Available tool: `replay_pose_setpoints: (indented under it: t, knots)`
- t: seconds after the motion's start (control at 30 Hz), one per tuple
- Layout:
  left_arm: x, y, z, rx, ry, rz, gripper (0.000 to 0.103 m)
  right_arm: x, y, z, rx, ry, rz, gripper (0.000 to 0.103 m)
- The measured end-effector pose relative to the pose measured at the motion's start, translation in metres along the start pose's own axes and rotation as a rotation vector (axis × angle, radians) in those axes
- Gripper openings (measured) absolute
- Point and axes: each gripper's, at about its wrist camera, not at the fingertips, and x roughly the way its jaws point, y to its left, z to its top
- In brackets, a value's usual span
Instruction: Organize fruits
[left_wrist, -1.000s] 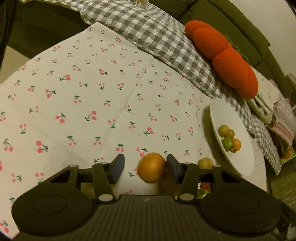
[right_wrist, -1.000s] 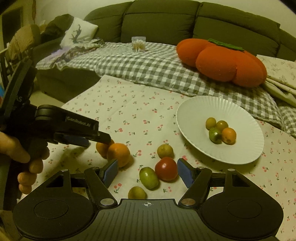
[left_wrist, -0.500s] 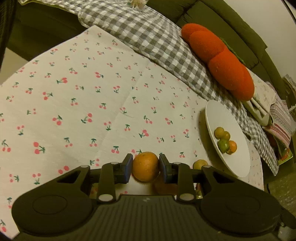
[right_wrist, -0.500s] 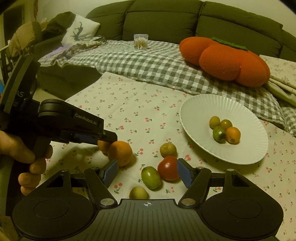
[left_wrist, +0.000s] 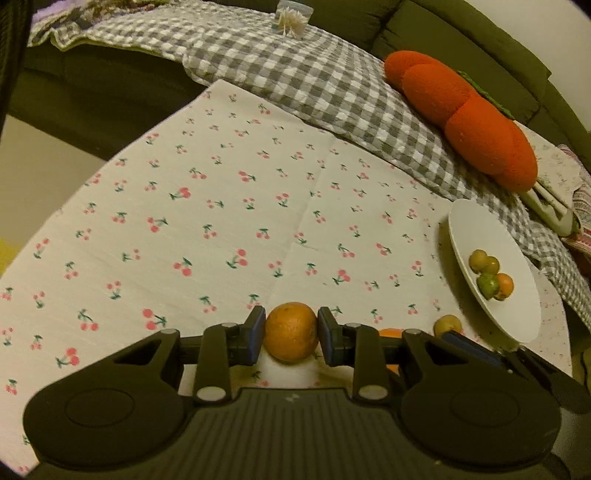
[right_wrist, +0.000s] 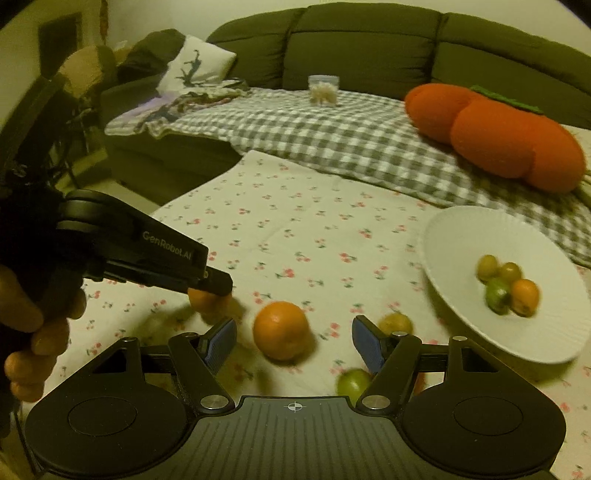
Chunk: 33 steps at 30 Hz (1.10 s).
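Step in hand: pickup. Left gripper (left_wrist: 291, 334) clamps an orange (left_wrist: 291, 331) low over the cloth (left_wrist: 229, 206). Right gripper (right_wrist: 291, 341) hangs unclenched around a second orange (right_wrist: 280, 329). Next move likely calls for carrying to the plate (left_wrist: 524, 317).

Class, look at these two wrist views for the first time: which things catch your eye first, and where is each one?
The big orange pumpkin-shaped cushion on the checked blanket at the back right stands out most. Next is the orange gripped between the pads of the left claw, just above the cherry-print tablecloth. Then the white plate at the right, holding four small fruits.
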Motion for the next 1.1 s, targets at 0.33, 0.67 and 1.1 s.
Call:
replay_pose_setpoints:
  t: [0.33, 0.67, 1.1]
  knots:
    - [-0.002, 0.004, 0.004, 0.017, -0.018, 0.036, 0.029, 0.040, 0.000, -0.005, 0.055, 0.055, 0.048, 0.054]
    - [-0.006, 0.000, 0.006, 0.025, -0.037, 0.029, 0.029, 0.031, -0.007, -0.003, 0.104, 0.033, 0.027, 0.038]
    - [-0.016, -0.018, 0.008, 0.066, -0.067, 0.007, 0.029, -0.003, -0.018, 0.013, 0.168, -0.019, 0.008, 0.038]
